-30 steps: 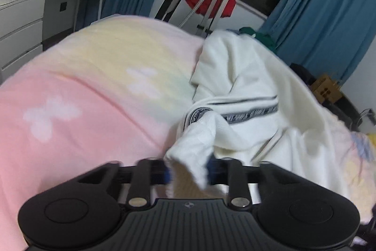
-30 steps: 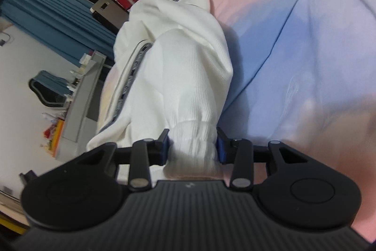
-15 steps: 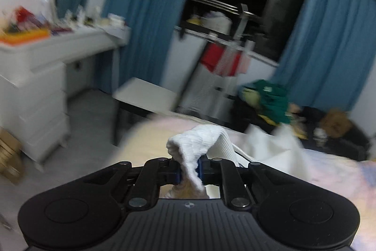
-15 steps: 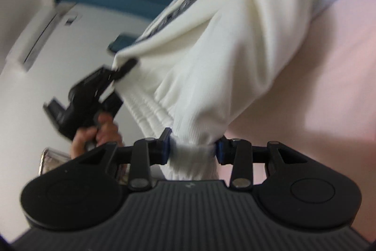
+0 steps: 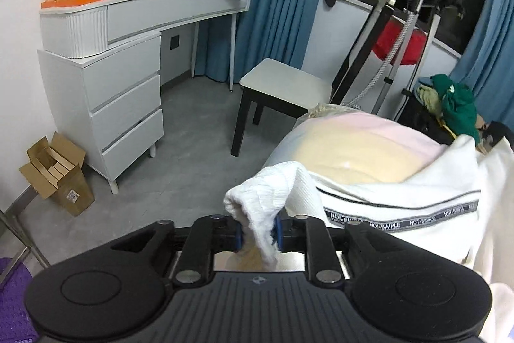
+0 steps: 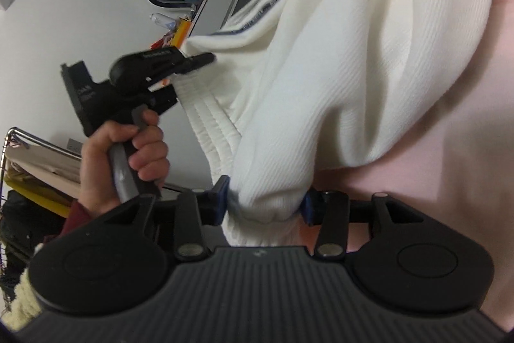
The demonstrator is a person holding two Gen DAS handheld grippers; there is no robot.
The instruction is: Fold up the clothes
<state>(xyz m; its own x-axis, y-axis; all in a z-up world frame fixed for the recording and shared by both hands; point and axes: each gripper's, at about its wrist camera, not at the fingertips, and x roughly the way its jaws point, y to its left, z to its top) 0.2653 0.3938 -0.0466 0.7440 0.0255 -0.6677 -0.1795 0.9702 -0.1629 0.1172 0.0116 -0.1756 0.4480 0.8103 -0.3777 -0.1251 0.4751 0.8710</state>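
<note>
A white ribbed garment (image 5: pixel 417 182) with a dark lettered band lies bunched on the pastel bed cover (image 5: pixel 353 150). My left gripper (image 5: pixel 257 232) has a ribbed cuff (image 5: pixel 260 198) between its blue pads, near the bed's edge; its jaws are opening and the pads still touch the cloth. In the right wrist view the garment (image 6: pixel 353 53) hangs stretched between both tools. My right gripper (image 6: pixel 265 204) holds a thick sleeve end that fills the gap between its opening jaws. The left gripper (image 6: pixel 189 79) shows there too, held by a hand (image 6: pixel 128 156), pinching the ribbed hem.
A white dresser (image 5: pixel 112 79) with bottles on top stands at the left, with a white-topped stool (image 5: pixel 282 85) beside the bed. A cardboard box (image 5: pixel 54 169) sits on the grey floor. A clothes rack (image 5: pixel 385 21) and a heap of green clothes (image 5: pixel 456 105) stand behind the bed.
Both grippers swung sideways with the garment, lifting it off the bed. The left view turned from the bed to the dresser and floor. Both pairs of jaws have widened a little since half a second ago.
</note>
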